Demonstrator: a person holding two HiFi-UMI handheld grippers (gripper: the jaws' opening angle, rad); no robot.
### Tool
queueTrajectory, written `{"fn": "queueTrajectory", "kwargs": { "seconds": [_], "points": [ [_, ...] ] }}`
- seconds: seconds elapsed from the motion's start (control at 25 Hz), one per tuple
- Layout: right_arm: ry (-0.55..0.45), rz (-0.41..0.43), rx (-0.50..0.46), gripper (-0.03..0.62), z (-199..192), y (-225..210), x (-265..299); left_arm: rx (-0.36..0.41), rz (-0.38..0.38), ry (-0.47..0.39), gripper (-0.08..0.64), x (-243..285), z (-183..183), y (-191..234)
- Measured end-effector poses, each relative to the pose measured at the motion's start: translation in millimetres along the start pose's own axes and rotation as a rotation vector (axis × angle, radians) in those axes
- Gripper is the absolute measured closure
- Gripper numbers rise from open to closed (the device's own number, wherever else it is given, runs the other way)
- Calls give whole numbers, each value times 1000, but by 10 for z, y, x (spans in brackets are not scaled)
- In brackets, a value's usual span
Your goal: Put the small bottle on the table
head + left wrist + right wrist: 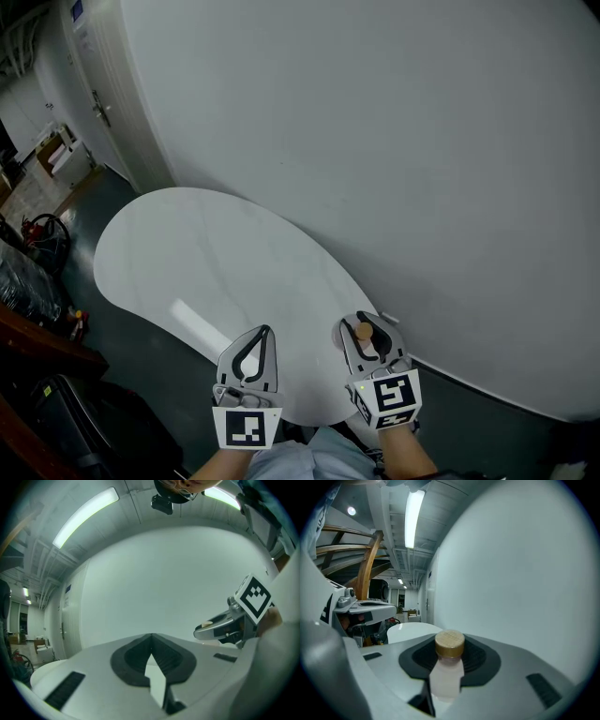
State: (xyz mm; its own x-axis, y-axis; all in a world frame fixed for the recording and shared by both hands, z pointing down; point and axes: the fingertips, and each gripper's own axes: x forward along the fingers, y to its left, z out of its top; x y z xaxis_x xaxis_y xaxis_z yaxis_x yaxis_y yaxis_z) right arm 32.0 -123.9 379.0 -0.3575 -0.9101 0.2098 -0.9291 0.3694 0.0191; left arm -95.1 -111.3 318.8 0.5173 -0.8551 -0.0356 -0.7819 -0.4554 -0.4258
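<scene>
right gripper (364, 326) is clamped on the small bottle (446, 670), wooden cap toward the jaw tips, over the white table's (206, 253) near edge around 5 o'clock. left gripper (263, 334) is at 6 o'clock, jaws pinched together on nothing.

The left gripper's (151, 641) dark-padded fingers (126, 660) meet at their tips with nothing between them, a sliver of white desk (155, 681) shows through the gap behind the tips, and the right gripper (206, 629) hangs to the fingers' right before a white wall (154, 588).
</scene>
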Motion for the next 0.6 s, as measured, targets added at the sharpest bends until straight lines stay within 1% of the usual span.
{"fn": "queueTrajectory", "kwargs": {
  "seconds": [0.04,0.08,0.12,0.16,0.2,0.4,0.44,0.48,0.56,0.6],
  "points": [
    [4,5,3,483,-9,-28,33,-21,8,12,557,43,-28,1],
    [6,11,4,483,-12,-58,67,-101,37,31,557,78,-82,4],
    [8,17,4,483,-11,-88,100,-221,78,54,557,107,-150,10],
    [10,22,5,483,-13,-116,132,-318,112,72,557,133,-202,13],
    [15,27,6,483,-22,-141,162,-362,127,82,557,161,-227,11],
    [43,46,0,483,-77,-267,371,-376,140,124,557,323,-307,-8],
    [46,51,-1,483,-80,-286,409,-369,138,132,557,357,-318,-7],
    [50,56,-1,483,-83,-301,444,-333,122,141,557,391,-324,-11],
    [61,65,0,483,-104,-323,511,-196,57,160,557,461,-327,-35],
    [68,69,3,483,-123,-335,544,-196,52,171,557,482,-352,-45]
  ]
}}
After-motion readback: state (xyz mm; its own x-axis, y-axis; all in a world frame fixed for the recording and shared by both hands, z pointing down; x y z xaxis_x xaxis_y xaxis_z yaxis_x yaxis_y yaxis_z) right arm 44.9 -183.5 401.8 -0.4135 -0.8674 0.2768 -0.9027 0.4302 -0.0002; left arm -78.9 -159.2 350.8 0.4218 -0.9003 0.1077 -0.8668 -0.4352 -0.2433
